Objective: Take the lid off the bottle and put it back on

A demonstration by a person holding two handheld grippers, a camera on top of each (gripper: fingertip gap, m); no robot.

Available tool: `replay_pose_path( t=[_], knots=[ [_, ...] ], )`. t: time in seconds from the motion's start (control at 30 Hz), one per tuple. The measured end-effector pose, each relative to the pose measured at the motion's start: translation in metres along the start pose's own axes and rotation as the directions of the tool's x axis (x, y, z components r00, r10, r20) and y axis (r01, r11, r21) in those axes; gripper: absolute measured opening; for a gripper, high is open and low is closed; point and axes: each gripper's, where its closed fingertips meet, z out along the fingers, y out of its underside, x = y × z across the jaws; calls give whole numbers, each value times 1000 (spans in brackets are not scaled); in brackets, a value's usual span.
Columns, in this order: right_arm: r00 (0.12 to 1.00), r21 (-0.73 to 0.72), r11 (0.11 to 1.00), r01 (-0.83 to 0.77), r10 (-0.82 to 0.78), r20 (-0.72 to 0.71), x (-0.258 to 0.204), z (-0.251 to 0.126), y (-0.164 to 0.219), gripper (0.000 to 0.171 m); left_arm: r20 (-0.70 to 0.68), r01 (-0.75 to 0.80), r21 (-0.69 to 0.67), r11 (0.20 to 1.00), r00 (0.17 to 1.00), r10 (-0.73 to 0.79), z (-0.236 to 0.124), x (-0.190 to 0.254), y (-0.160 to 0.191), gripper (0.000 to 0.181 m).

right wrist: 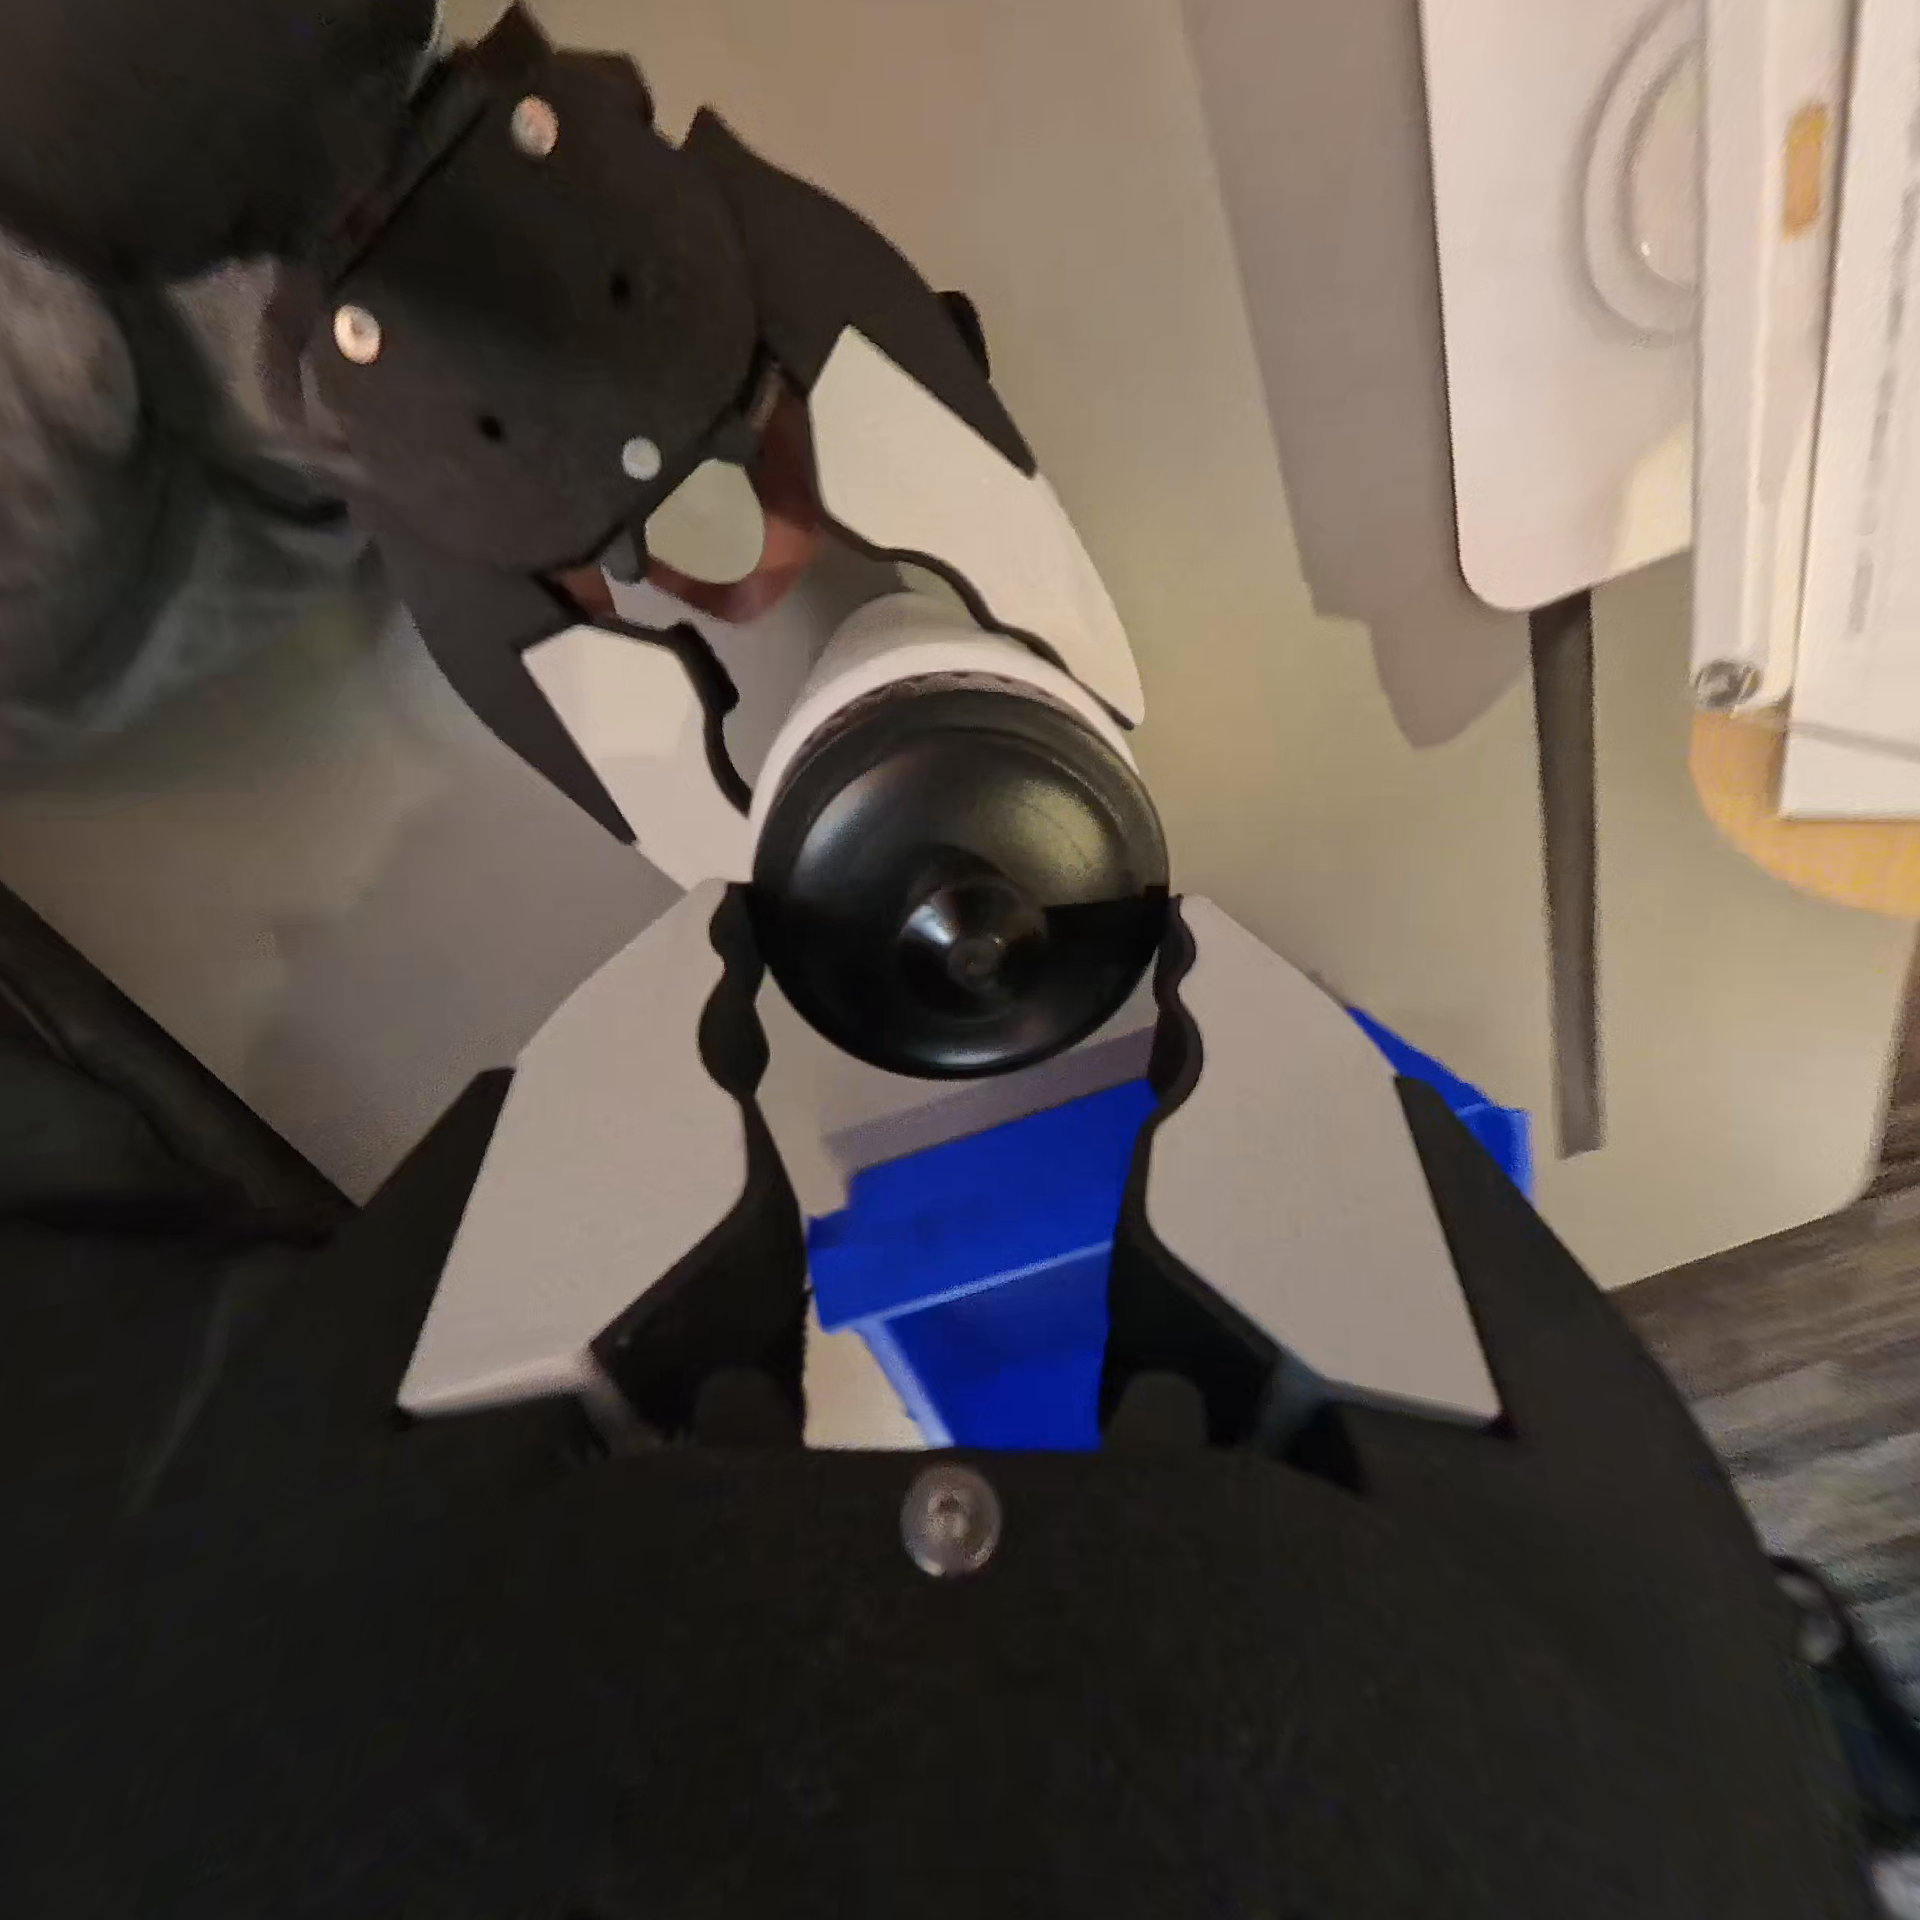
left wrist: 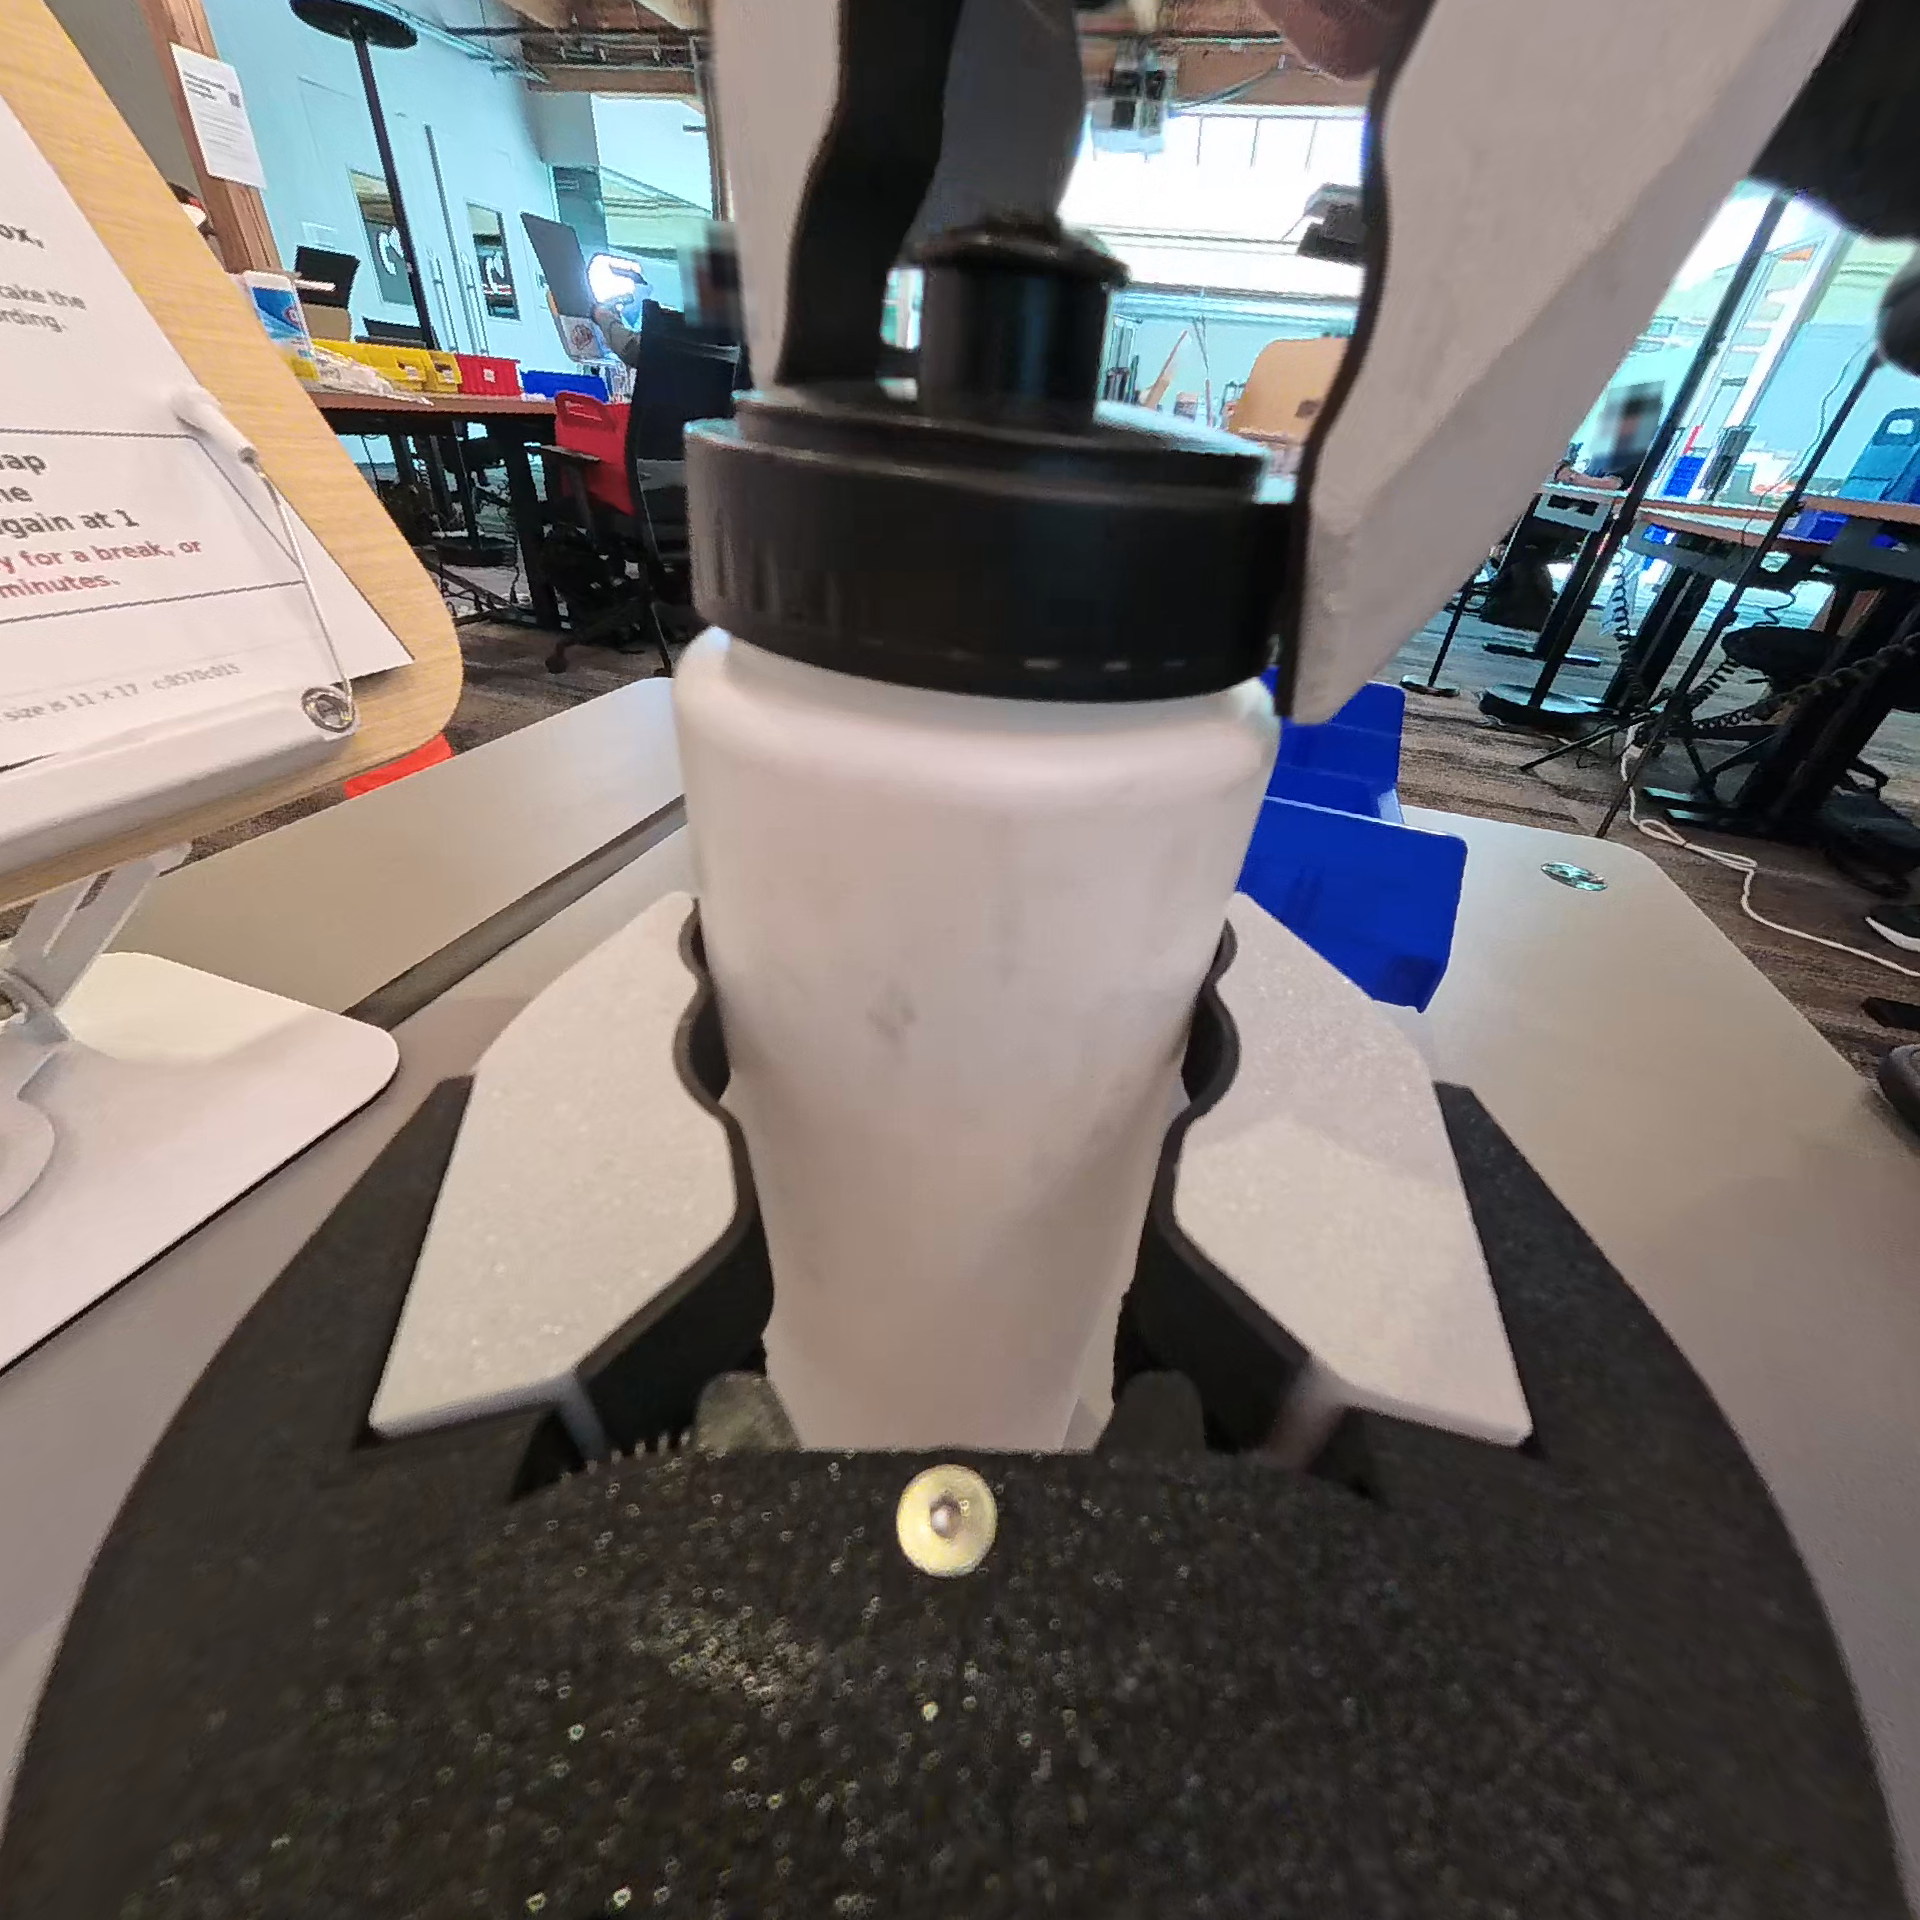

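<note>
At 9 o'clock in my left wrist view: one wooden document stand with clipped white paper sheets (left wrist: 156, 499) on a white metal base (left wrist: 177, 1091), sitting on the pale grey tabletop (left wrist: 1662, 1039). It crowds that side; little room there. Dead centre: one white plastic bottle (left wrist: 966, 1039), upright, pinched at mid-body by my left gripper (left wrist: 961, 987), both white-faced fingers (left wrist: 582, 1143) pressed against its sides. One black ribbed screw lid with a spout (left wrist: 987, 540) sits on the bottle at 12 o'clock, still on. At 2 o'clock, just behind the bottle, one blue plastic bin (left wrist: 1351, 862); the table edge runs right past it, floor beyond. Background has desks and chairs, well apart.

Right wrist view looks down on the lid. At 10 o'clock my left gripper (right wrist: 914, 686) again, held by a person's hand, clamping the bottle (right wrist: 904, 644). Centre: the lid (right wrist: 956, 883), with my right gripper (right wrist: 956, 935) at it, fingertips (right wrist: 1226, 956) set either side of the rim, touching it at both edges as far as I can tell; slightly blurred. At 6 o'clock, under my fingers, the bin (right wrist: 987, 1247). At 2 o'clock the stand base (right wrist: 1558, 312) and papers. Tabletop (right wrist: 260, 883) open at 8 o'clock, floor at 4 o'clock.

Counts: two grippers, one bottle, one lid, one bin, one stand.
</note>
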Motion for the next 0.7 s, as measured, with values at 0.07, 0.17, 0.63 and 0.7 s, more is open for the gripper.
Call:
replay_pose_path(
  t=[0.07,0.17,0.63,0.7],
  knots=[
    [979,-41,978,202,-203,-11,2,-1,1,72,-5,1,0,1000,1000,-1,1,1,0,87],
    [762,-133,766,629,-641,-89,9,-5,3,69,-6,1,-1,1000,1000,-1,2,2,0,87],
    [-141,-502,-31,864,-973,-183,16,-14,-8,62,-16,1,0,1000,1000,-1,0,2,1,87],
    [-65,-459,50,887,-971,-231,14,-17,-7,70,-15,4,0,1000,1000,-4,0,2,1,87]
  ],
)
